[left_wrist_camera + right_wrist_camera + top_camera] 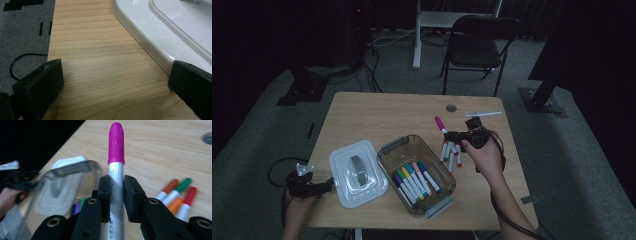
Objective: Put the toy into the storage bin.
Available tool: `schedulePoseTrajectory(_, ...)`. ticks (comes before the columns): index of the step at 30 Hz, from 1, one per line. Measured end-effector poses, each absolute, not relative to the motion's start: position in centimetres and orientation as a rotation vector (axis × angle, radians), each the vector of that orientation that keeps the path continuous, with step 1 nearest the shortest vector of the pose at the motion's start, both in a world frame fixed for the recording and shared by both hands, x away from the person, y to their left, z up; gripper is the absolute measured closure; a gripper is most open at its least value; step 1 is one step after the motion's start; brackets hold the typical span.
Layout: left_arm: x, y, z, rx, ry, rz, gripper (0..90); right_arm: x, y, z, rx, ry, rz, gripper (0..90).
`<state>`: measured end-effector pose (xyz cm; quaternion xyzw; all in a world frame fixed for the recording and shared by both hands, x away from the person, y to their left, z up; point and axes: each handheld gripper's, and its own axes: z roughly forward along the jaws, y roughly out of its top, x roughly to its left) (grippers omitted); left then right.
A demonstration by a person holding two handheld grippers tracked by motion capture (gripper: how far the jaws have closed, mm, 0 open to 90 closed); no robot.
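- Right gripper (117,195): pinching pink-capped marker (116,170) by its white barrel, above table (362,115).
- Left gripper (112,82): jaws spread, resting beside white lid (162,32).
- Handling: carrying marker level toward clear bin (439,192), aligning with markers inside.

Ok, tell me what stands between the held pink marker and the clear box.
Nothing visible does. The right tongs grip the pink marker above the table, just right of the clear box. The box is open on top, and its white lid lies off to its left.
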<state>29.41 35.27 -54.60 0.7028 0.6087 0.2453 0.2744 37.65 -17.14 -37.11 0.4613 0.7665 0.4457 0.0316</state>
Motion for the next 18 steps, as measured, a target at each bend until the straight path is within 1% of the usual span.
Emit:
schedulePoseTrajectory(6,29.4,35.3,-54.6,1.891,1.637,0.658,0.6,36.5,-14.3,-36.3,1.314,2.456,1.378,76.7)
schedulePoseTrajectory(13,29.4,35.3,-54.6,1.891,1.637,0.658,0.6,35.8,-11.6,-37.3,1.27,2.573,1.385,76.7)
schedulePoseTrajectory(14,29.4,35.3,-54.6,1.891,1.637,0.658,0.7,35.5,-10.4,-37.9,1.254,2.625,1.368,76.7)
schedulePoseTrajectory(17,29.4,35.3,-54.6,1.89,1.637,0.659,0.6,35.2,-9.0,-38.6,1.228,2.68,1.347,76.7)
schedulePoseTrajectory(18,29.4,35.3,-54.6,1.89,1.637,0.659,0.6,35.2,-9.0,-38.6,1.228,2.68,1.347,76.7)
